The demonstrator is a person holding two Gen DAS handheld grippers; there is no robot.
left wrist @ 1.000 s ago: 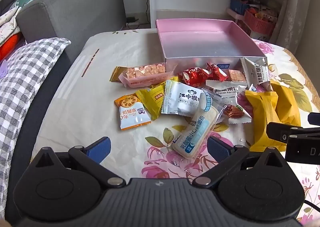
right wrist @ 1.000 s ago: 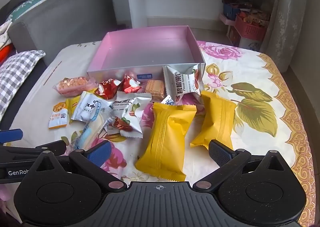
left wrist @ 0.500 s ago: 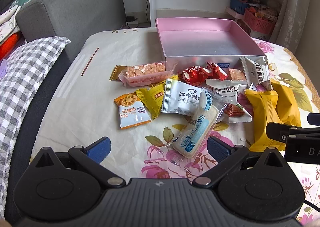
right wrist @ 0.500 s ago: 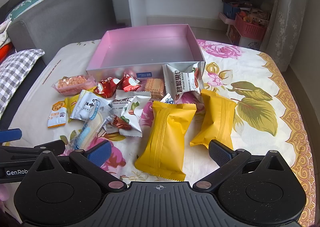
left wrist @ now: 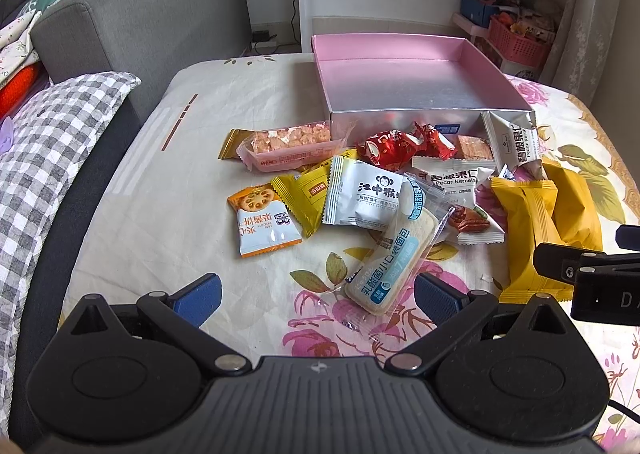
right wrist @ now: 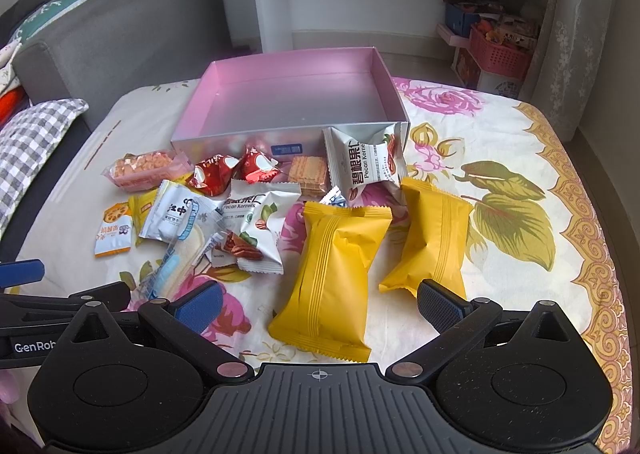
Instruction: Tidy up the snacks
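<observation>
Blue-padded and spread wide, the left gripper (left wrist: 316, 294) hovers low over the floral cloth (left wrist: 128, 214), grasping nothing, a long bread packet (left wrist: 394, 254) just ahead at 1 o'clock; the right gripper (right wrist: 318, 300) is likewise released, one of two yellow packs (right wrist: 336, 274) lying between its fingers, the second (right wrist: 432, 238) at 1 o'clock; farther off lie two red candies (right wrist: 232, 172) and two pecan packets (right wrist: 260, 226); at 12 o'clock, farthest, sits one empty pink box (right wrist: 296, 102).
</observation>
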